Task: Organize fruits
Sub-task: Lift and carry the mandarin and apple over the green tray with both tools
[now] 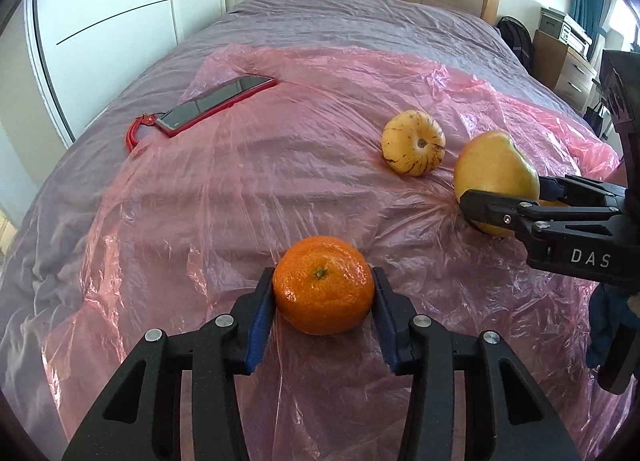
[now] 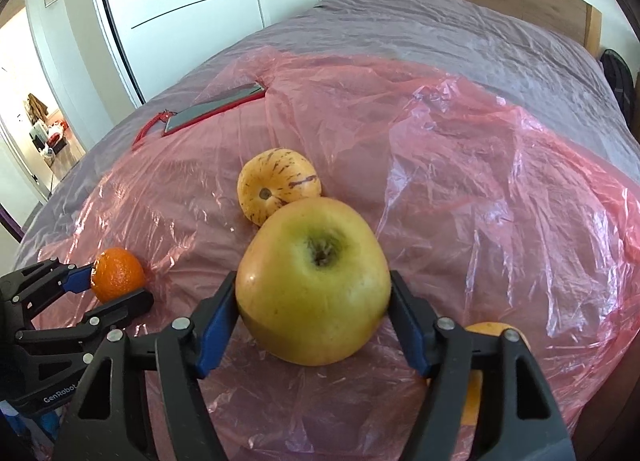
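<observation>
On the far left of the bed, a phone [image 1: 214, 104] in a red case lies on the edge of the pink plastic sheet [image 1: 280, 181], well apart from all the fruit and from both claws.

Next, near and left of centre, the left claw [image 1: 323, 289] is pinching the mandarin [image 1: 323, 285]: its 2 blue pads touch the fruit's left and right flanks, with the stem end facing up. The mandarin appears to rest on the plastic, so the grip looks made and the lift not yet begun. The mandarin is nearly round, so no long axis matters; the pads sit on about its widest line.

Further right and farther away lies the small yellow striped fruit [image 2: 278, 185], untouched, stem end facing the cameras. It is just behind the apple [image 2: 314, 285] and seems to touch it or nearly so in the right wrist view; I cannot tell which.

Then the right claw [image 2: 314, 301], spread wide, holds the apple between its 2 pads. Both pads meet the apple's sides, so I judge this a pinch on a wide thing rather than an empty spread. The apple sits stem hollow up, its underside on or close to the plastic.

On the near right, an orange fruit [image 2: 486, 331] is mostly hidden behind the right claw's finger.

The coming move turns on this: each claw already straddles its own fruit squarely, so each can go straight up. The striped fruit lies nearer the right claw, and the apple's lift should clear it.
</observation>
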Available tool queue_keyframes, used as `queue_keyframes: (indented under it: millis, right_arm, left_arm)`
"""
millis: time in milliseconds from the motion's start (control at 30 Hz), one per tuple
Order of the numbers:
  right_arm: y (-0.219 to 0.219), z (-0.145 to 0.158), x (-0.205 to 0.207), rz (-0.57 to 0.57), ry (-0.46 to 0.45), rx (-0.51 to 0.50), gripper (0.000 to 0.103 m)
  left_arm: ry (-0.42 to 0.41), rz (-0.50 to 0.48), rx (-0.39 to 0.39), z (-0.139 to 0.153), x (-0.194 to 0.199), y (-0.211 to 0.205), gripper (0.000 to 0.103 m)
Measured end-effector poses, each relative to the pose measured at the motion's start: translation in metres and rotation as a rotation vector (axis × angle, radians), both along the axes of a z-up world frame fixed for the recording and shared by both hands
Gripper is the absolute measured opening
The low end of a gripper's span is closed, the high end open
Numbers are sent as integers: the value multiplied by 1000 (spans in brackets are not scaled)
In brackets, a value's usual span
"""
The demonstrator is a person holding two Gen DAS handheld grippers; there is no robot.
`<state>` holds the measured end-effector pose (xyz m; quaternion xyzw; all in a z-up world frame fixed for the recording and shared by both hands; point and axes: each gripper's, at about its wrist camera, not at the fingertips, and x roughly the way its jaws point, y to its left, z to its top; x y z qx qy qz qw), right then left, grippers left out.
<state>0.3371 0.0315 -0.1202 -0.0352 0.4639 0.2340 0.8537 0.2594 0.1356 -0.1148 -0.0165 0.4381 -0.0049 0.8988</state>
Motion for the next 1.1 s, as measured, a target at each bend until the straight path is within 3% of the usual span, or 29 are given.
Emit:
queue_keyframes:
  millis: [267,567,1100]
  right_arm:
    - [-7,42,-25,15,-21,67,93]
    - [-28,83,-84,56,-7,179,93]
    - [-123,128,-192,-55,3,257,93]
  left_arm:
    - [-43,25,-12,36,-23,7,40]
    - [-68,41,-36,68,-69,-1,40]
    - [-119,-75,-98,125,-141,-72,40]
